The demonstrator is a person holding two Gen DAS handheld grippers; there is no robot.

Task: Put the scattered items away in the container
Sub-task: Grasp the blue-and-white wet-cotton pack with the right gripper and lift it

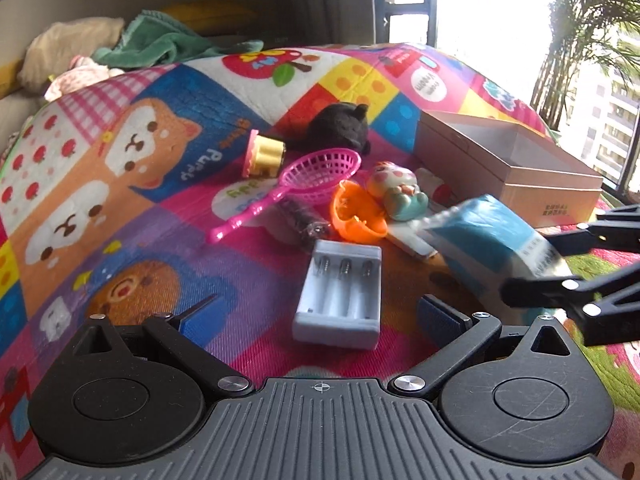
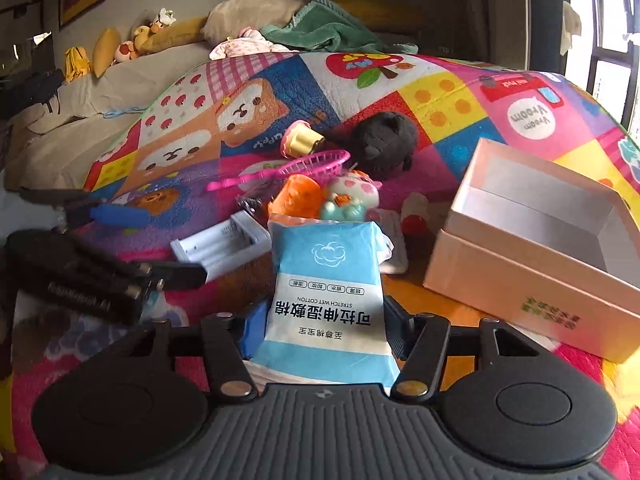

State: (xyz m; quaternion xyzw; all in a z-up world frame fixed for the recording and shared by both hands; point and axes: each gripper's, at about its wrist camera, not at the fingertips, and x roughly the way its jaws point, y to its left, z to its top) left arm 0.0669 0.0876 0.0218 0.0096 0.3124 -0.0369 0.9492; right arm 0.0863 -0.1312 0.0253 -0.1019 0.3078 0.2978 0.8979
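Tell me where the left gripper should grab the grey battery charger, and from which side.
Grip the battery charger across its long side walls, coming from above and the near end. It lies flat and open side up on the mat, directly between the open left gripper's fingers; those straight, parallel walls probably suit the pads.

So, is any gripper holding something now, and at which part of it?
The right gripper holds the blue and white packet by its near end, one finger on each side edge. The left gripper is open and holds nothing.
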